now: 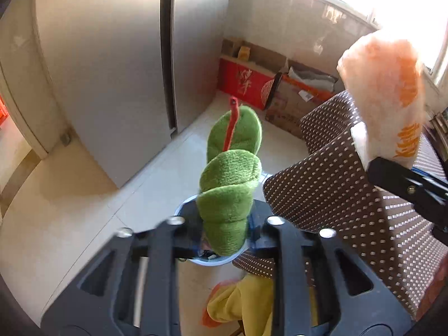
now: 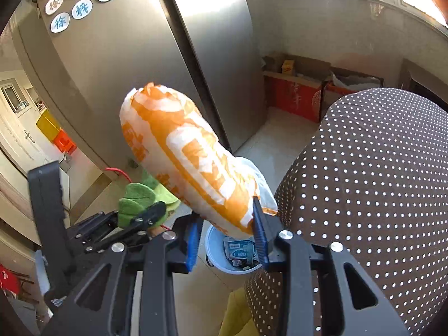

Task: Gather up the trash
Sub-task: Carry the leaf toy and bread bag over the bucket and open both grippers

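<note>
Left wrist view: the left claw (image 1: 224, 224) stands apart around a soft, light green plush (image 1: 229, 184) above the blue-rimmed bin (image 1: 182, 204).

Right wrist view: the right claw (image 2: 228, 242) is clamped on a crinkly, likely light and crushable orange-and-white wrapper (image 2: 190, 156) by its lower end, over the bin.

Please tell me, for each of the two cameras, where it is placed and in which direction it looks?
Left wrist: sits on the left gripper, looks down along its fingers past the green plush toy to the floor and fridge; the right gripper shows at the right.
Right wrist: sits on the right gripper, looks down past the orange-and-white bag to the white bin; the left gripper shows at the left.
Shared: fridge, dotted chair, bin, toy, bag.
</note>
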Tool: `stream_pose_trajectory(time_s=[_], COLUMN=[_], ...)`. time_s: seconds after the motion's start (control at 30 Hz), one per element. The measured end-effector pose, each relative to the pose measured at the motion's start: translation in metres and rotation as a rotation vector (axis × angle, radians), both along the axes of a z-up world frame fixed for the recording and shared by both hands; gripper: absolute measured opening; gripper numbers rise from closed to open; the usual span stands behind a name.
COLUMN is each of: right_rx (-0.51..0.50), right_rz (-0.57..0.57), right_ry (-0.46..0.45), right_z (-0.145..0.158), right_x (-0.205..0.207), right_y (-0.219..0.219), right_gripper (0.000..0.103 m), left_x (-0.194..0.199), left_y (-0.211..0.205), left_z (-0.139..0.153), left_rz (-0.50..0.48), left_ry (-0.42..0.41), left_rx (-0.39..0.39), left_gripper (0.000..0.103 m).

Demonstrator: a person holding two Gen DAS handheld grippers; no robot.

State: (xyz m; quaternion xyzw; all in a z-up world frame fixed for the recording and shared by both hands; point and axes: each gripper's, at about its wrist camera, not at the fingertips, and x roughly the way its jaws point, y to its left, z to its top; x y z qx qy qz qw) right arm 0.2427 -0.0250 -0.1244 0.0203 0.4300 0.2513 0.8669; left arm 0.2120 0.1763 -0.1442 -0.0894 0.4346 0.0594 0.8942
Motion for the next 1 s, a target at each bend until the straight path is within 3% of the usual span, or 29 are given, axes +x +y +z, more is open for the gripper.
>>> stream_pose_trajectory(time_s=[0.03,0.1,0.3,0.53,0.6,0.67,0.7,1.0], right_rx=[0.0,0.001,-0.029,-0.057,-0.057,-0.073,-0.082,-0.088], right_rz=[-0.005,-0.008,0.004,0.032,0.041,0.033,0.025,0.042], right_ry=[0.004,0.014,0.032,0.063,0.078,0.092,0.085,0.065], right_z=[-0.002,-0.007,-0.017,-0.03,-0.034,-0.039,-0.04,-0.039], right_x=[0.001,0.004,0.016,0.024,0.027,0.031,0.031,0.026], right_y=[0.001,0.005,0.0,0.033,0.041,0.045,0.046,0.041], right_gripper=[0.033,0.033,0.034,0.037,0.042,0.068,0.071,0.071], left_x=[0.004,0.004,0.008,-0.009,-0.01,-0.012,-0.012,-0.018], left_y=[0.0,-0.001,0.005,0.033,0.038,0.045,0.048,0.049], left_z=[-0.004,-0.009,-0.022,-0.016,-0.014,-0.014,-0.013,-0.01], left_rz=[0.024,0.037,0.053,0.118,0.131,0.144,0.149,0.165], left_ry=[0.01,-0.002,0.024,0.026,0.023,0.025,0.028,0.03], left_rx=[0.035,0.081,0.069,0.075,0.081,0.087,0.091,0.103], left_gripper=[0.072,0.072,0.072,0.072,0.072,0.072,0.072,0.072])
